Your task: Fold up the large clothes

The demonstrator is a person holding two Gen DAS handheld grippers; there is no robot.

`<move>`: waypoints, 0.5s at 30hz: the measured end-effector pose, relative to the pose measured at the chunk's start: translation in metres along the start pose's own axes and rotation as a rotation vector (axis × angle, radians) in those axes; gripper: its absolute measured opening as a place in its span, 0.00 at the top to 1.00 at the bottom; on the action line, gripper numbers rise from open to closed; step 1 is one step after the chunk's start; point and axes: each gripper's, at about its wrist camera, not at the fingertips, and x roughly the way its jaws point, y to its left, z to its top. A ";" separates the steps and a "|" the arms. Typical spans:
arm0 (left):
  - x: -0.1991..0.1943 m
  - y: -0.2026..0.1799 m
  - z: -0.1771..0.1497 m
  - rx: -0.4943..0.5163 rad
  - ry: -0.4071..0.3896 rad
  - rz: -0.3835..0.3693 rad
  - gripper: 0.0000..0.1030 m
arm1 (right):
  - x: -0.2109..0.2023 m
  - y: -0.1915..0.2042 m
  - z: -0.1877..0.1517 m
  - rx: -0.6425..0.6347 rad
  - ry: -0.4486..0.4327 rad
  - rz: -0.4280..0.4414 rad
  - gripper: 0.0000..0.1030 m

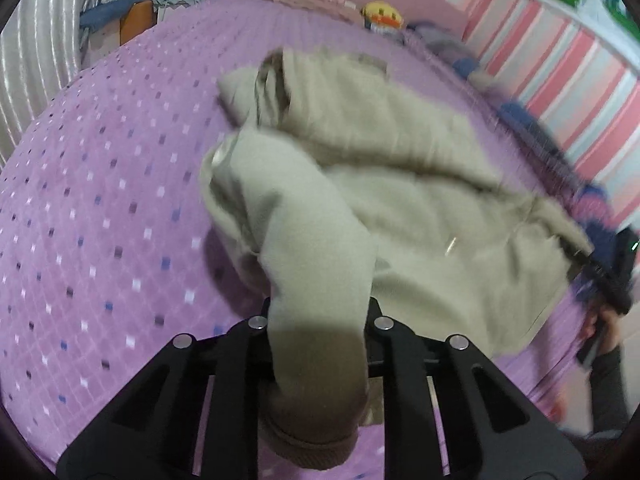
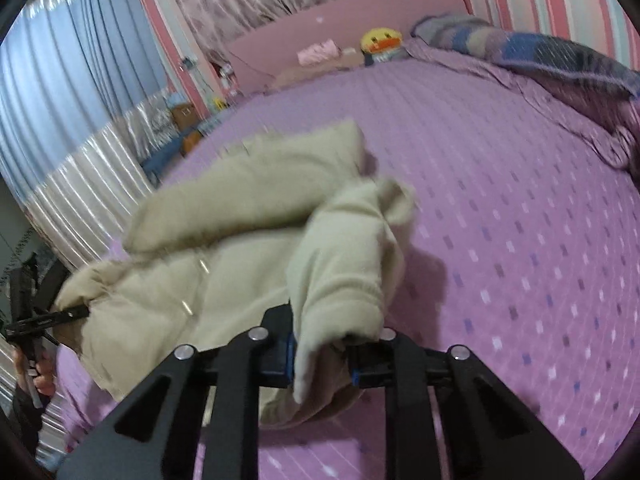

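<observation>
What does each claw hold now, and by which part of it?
Both hold the beige jacket: the left claw is shut on a sleeve near its cuff, and the right claw on the other sleeve's end.

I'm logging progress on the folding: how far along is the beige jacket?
Done: the beige jacket is spread on the purple bed. In hand: the left gripper and the right gripper each pinch a sleeve end, lifted over the body. Left: laying the sleeves across and folding the body; no finished fold shows.

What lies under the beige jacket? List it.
The beige jacket rests on the purple bedspread, its sleeves lifted by both grippers. Whatever lies beneath its body is covered.
</observation>
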 end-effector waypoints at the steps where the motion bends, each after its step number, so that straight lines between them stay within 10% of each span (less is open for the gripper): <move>1: -0.005 -0.002 0.015 -0.019 -0.015 -0.018 0.84 | 0.002 0.005 0.014 0.011 -0.012 0.021 0.81; 15: 0.011 -0.024 0.186 -0.119 -0.003 0.118 0.84 | 0.062 0.033 0.174 0.134 -0.118 0.025 0.82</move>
